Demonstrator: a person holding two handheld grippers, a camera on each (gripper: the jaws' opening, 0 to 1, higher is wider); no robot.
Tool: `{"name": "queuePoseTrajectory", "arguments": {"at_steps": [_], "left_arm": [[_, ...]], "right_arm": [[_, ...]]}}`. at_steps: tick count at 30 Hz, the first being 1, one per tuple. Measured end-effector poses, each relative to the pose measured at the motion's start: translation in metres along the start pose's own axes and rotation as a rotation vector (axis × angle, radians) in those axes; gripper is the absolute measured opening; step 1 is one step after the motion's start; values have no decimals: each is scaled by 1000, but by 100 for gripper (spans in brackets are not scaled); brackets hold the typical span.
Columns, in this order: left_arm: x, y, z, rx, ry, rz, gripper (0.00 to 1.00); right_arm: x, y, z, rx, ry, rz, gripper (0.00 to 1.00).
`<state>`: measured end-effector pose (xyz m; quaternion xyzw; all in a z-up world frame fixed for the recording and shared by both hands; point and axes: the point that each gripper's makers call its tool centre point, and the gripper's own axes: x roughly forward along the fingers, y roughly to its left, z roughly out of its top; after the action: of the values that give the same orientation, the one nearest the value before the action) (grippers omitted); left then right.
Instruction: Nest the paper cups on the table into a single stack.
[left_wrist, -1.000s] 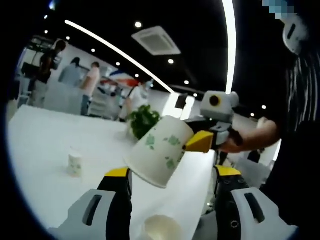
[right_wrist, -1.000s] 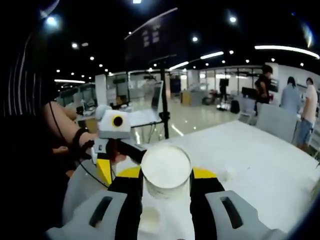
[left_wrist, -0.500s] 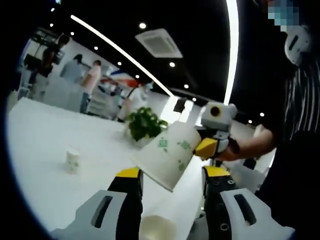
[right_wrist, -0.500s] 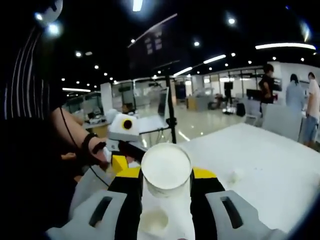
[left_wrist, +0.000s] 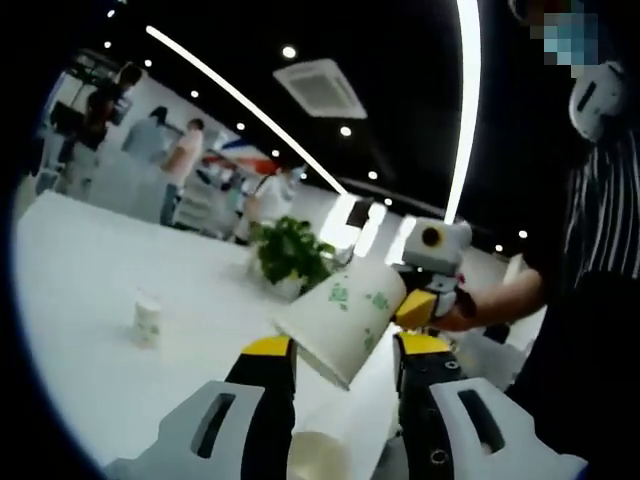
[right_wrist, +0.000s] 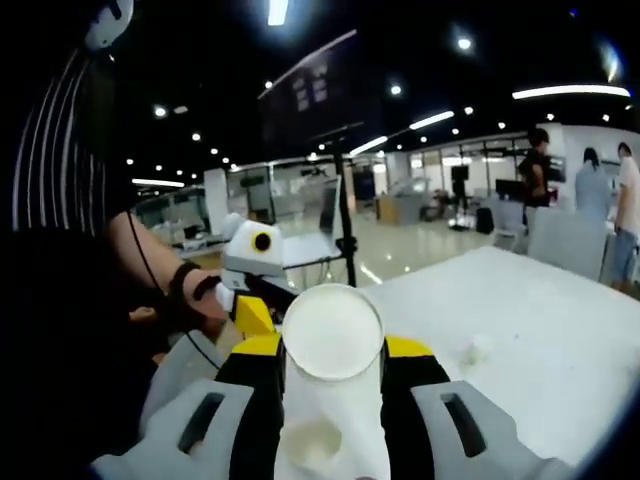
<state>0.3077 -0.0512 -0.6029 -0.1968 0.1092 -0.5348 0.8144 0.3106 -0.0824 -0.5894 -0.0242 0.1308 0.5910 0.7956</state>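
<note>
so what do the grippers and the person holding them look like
Each hand-held gripper has grey bodies with dark slots and black jaws tipped yellow: left hand-held gripper, right hand-held gripper. The person's arm wears a black wrist strap with a thin cable, under a dark striped top.

**Held cup closes in on the left jaws**

In the left gripper view, the right gripper (left_wrist: 418, 305) and its green-patterned paper cup (left_wrist: 345, 318) have slid from 12 toward 1 o'clock, the cup's base now lower, closer between the left jaws above the open cup (left_wrist: 318, 456).
</note>
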Motion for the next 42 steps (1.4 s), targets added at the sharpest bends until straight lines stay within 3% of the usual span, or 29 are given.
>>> {"name": "queuePoseTrajectory", "arguments": {"at_steps": [10, 42], "left_arm": [[-1, 0, 1, -3, -9, 2, 25], [6, -8, 14, 3, -5, -44, 11]], "right_arm": [[-1, 0, -7, -5, 8, -6, 34], [-6, -12, -20, 21, 25, -21, 34]]}}
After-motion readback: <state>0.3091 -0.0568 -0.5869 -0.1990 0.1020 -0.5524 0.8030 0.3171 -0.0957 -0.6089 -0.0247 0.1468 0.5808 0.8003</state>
